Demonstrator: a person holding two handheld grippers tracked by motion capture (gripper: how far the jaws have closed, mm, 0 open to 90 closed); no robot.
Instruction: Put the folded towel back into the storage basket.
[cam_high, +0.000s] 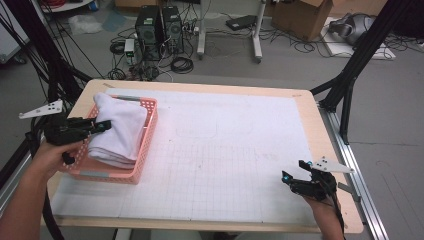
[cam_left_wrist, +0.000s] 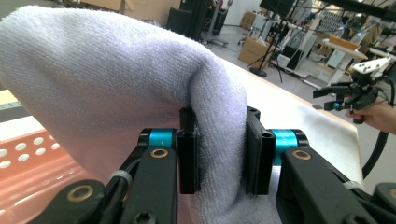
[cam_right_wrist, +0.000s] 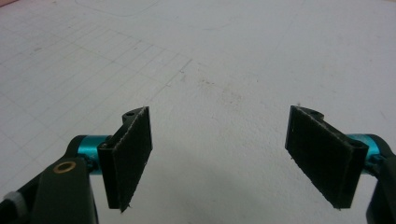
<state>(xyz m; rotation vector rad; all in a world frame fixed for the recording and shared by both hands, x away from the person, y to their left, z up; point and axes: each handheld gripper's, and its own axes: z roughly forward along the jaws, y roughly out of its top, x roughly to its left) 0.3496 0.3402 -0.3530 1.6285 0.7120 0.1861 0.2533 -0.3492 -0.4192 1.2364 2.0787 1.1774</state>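
Left tongs (cam_left_wrist: 219, 149) clamped on white towel (cam_left_wrist: 116, 79); right tongs (cam_right_wrist: 219, 158) spread wide, nothing held.

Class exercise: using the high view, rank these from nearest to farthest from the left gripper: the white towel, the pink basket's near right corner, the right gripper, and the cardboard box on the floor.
Measured from the left gripper:
1. White towel: pinched between its jaws, over the basket.
2. Pink basket's near right corner: just below and right.
3. Right gripper: across the table, near its right edge.
4. Cardboard box: on the floor, far top right.

You find no text, label, brand or number legible anywhere; the tabletop (cam_high: 260, 150) shows unmarked grid lines.
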